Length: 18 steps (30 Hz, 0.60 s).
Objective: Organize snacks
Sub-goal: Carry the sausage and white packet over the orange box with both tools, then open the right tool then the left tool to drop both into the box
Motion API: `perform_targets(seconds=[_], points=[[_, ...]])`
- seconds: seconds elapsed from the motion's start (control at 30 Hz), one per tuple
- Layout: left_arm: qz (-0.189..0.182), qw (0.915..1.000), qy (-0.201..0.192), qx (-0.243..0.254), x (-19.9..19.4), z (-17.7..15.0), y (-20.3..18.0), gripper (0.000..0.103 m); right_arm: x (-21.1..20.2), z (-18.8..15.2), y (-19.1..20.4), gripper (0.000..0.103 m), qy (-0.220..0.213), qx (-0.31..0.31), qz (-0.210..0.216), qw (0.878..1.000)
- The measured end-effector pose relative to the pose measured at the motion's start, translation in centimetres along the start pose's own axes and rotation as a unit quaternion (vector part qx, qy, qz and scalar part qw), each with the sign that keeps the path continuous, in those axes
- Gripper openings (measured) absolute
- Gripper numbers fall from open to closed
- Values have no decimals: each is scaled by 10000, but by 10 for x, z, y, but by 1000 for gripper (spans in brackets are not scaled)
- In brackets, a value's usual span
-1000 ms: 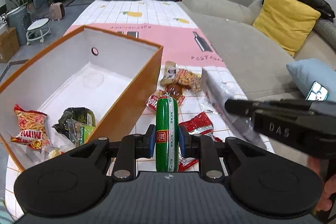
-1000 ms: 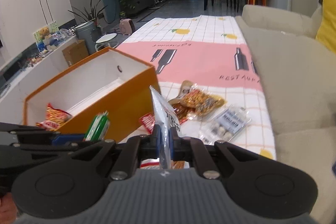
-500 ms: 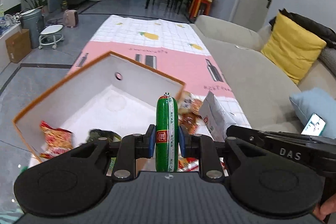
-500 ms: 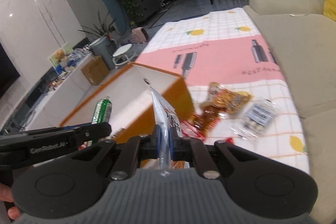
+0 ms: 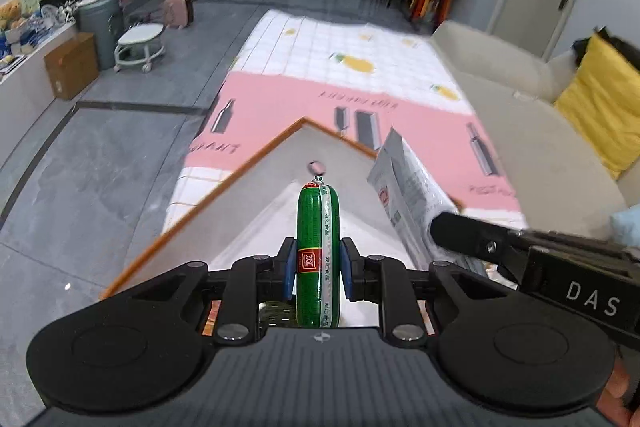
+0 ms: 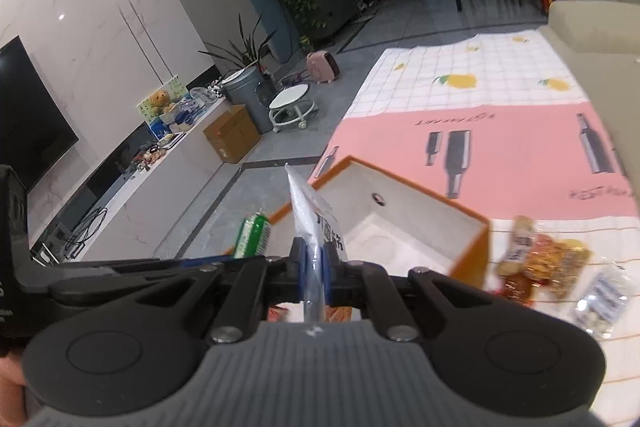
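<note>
Left gripper [image 5: 318,269]: jaws clamped on a green sausage stick [image 5: 318,247], held upright across its lower half, glossy plastic casing, red label band, crimped metal clip at the top. Right gripper [image 6: 314,273]: jaws closed flat on a thin white snack pouch [image 6: 316,223], pinched near its bottom edge so the crinkly film stands up like a sail. Both items hang over the orange box [image 5: 248,183], a rigid cardboard carton with orange outer walls, matte white lining and a small round hole in the far wall; its floor below the jaws is mostly hidden by the gripper bodies. More snacks [image 6: 548,263] wait on the tabletop beside the box, on a checked and pink cloth [image 5: 372,67]: amber crinkle-wrapped pieces and a clear packet of pale bits. Risks, as I judge them: the sausage is smooth and round, so a loosened squeeze or a tilt could let it slide out and roll, possibly over the low rim. The pouch is light and floppy; released high, it may flutter and catch on the box wall or land outside. The two grippers sit close together, the right one's finger just beside the pouch in the left view, so releasing both at once risks a knock. The box looks light enough to shift if bumped.
</note>
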<state>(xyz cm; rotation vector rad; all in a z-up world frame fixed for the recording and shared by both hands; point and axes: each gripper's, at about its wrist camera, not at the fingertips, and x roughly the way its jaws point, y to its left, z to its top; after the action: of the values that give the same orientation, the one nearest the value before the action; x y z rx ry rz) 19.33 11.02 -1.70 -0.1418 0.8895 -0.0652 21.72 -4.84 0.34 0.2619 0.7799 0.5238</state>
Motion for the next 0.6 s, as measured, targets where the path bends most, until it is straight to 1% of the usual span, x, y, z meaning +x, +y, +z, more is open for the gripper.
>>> perform_targets(seconds=[0.1, 0.23, 0.43, 0.6], points=[[173, 9994, 273, 129, 20, 5, 10, 24, 24, 6, 10, 4, 130, -65, -106, 9998], [360, 9963, 682, 384, 49, 1, 19, 24, 61, 7, 18, 4, 512, -337, -369, 9974], [365, 9912, 1176, 490, 82, -8, 31, 24, 105, -5, 16, 4, 1108, -778, -680, 9885], [398, 9874, 1393, 641, 96, -13, 34, 24, 131, -12, 9, 4, 1489, -946, -828, 9808]])
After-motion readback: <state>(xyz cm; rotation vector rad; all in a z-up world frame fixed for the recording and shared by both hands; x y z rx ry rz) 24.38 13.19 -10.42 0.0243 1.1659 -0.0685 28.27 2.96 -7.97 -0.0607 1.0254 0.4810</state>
